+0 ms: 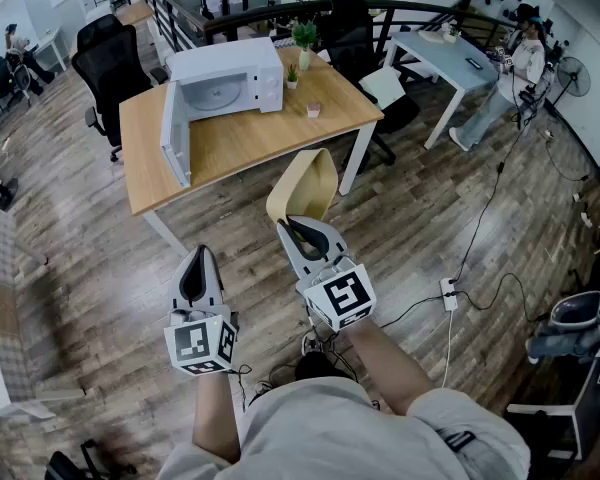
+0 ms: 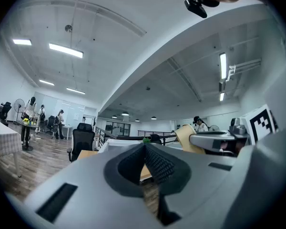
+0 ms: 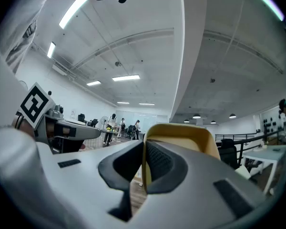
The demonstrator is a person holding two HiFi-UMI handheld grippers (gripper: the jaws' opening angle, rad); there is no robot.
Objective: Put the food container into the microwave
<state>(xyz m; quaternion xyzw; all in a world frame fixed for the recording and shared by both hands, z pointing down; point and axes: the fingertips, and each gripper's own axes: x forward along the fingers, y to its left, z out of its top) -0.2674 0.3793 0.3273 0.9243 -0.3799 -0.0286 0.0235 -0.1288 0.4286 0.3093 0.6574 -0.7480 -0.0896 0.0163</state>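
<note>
A pale yellow food container (image 1: pixel 302 185) hangs over the floor in front of the wooden table (image 1: pixel 242 133). My right gripper (image 1: pixel 298 226) is shut on its near rim. In the right gripper view the container (image 3: pixel 190 136) rises just past the closed jaws of the right gripper (image 3: pixel 143 151). My left gripper (image 1: pixel 196 267) is shut and holds nothing; its jaws meet in the left gripper view (image 2: pixel 145 152). The white microwave (image 1: pixel 225 76) stands on the far side of the table, its door (image 1: pixel 175 133) swung open toward me.
A small potted plant (image 1: pixel 304 38) and a small cup (image 1: pixel 314 110) are on the table to the right of the microwave. Black office chairs (image 1: pixel 110 68) stand behind the table. A power strip and cables (image 1: pixel 447 294) lie on the floor at the right.
</note>
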